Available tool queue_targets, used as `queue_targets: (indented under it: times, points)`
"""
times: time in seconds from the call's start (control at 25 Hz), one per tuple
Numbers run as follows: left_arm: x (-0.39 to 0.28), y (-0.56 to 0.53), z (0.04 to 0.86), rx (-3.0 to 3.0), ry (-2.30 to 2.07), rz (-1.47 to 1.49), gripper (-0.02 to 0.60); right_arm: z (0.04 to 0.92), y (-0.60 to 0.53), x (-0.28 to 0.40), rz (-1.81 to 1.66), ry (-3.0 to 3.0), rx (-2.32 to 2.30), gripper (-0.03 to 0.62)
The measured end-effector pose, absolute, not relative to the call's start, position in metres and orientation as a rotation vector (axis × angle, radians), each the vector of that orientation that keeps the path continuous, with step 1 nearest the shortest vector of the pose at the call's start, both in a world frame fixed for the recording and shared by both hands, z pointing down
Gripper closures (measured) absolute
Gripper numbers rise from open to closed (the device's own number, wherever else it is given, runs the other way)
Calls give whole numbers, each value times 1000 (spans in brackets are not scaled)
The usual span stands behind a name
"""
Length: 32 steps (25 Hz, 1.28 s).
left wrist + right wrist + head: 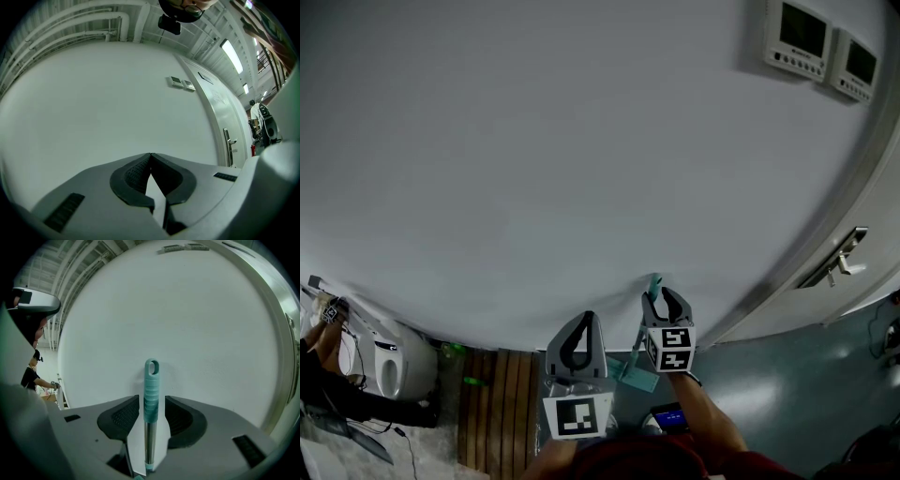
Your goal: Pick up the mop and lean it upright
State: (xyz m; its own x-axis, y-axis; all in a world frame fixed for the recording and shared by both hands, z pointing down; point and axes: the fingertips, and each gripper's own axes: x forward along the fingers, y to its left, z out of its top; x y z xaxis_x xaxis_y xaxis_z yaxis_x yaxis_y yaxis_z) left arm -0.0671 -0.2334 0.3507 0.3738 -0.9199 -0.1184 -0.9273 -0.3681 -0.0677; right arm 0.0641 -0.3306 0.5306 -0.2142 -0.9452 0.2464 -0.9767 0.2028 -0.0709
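Note:
The mop stands upright against the white wall, its teal grip with a hang hole (pixel 151 380) above a metal shaft. In the head view only the handle's teal tip (pixel 655 281) and the teal mop head (pixel 636 375) on the floor show. My right gripper (pixel 152 400) is open, its jaws standing either side of the handle with a slim gap on each side; it is also seen from above (pixel 664 296). My left gripper (pixel 585 319) is shut on nothing, to the left of the mop and pointing at the bare wall (pixel 150 155).
A door with a lever handle (pixel 842 262) is at the right, and two wall control panels (pixel 820 42) sit high up. Wooden slats (pixel 497 403), a white appliance (pixel 394 361) and a person (pixel 323 375) are at lower left. A small blue device (pixel 668 415) lies by my right arm.

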Motion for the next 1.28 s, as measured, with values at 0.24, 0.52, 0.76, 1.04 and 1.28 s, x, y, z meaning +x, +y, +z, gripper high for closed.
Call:
queue_targets:
  times: [0.24,0.52,0.76,1.04,1.28]
  points:
    - [-70,-233,352,-2493,1689,90,566,530,-332,63,313,-2320,1870,420]
    - [-74,-232,354,-2494,1698,82,566,528,-332,61,293,-2313,1879,477]
    - [-77,-233,354,-2493,1696,76,566,528,-332,60,287,-2308,1886,482]
    - [-79,-232,356,-2499,1709,77,566,528,-329,60,283,-2303,1891,484]
    - [-83,-234,354,-2489,1714,80,566,525,-320,57,275,-2307,1889,484]
